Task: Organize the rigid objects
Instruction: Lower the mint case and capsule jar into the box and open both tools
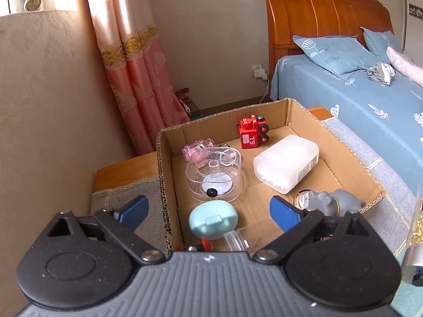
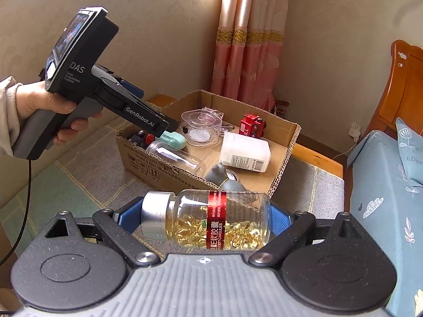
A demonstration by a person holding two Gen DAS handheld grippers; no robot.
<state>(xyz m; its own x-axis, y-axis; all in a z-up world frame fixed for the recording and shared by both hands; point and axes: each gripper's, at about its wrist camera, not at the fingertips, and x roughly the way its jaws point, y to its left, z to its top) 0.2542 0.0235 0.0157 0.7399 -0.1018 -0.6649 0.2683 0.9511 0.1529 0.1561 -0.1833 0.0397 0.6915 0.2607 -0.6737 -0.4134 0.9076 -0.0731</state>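
A cardboard box (image 1: 304,113) (image 2: 288,134) stands on a cloth-covered table. It holds a red toy train (image 1: 252,132) (image 2: 252,126), a white container (image 1: 286,163) (image 2: 244,153), a clear round case (image 1: 214,179) (image 2: 201,126), a mint oval case (image 1: 212,219) (image 2: 174,138), a pink toy (image 1: 195,150), a grey figure (image 1: 333,200) (image 2: 224,177) and a clear jar (image 1: 238,240) (image 2: 177,155). My left gripper (image 1: 208,211) is open and empty over the box's near left corner. My right gripper (image 2: 206,218) is shut on a capsule bottle (image 2: 206,219), held sideways before the box; it shows at the left wrist view's right edge (image 1: 416,227).
A bed with blue bedding (image 1: 357,100) (image 2: 391,185) and a wooden headboard (image 1: 317,13) stands to the right. A pink curtain (image 1: 132,66) (image 2: 251,52) hangs behind the box. The left device (image 2: 87,84) and the hand holding it show in the right wrist view.
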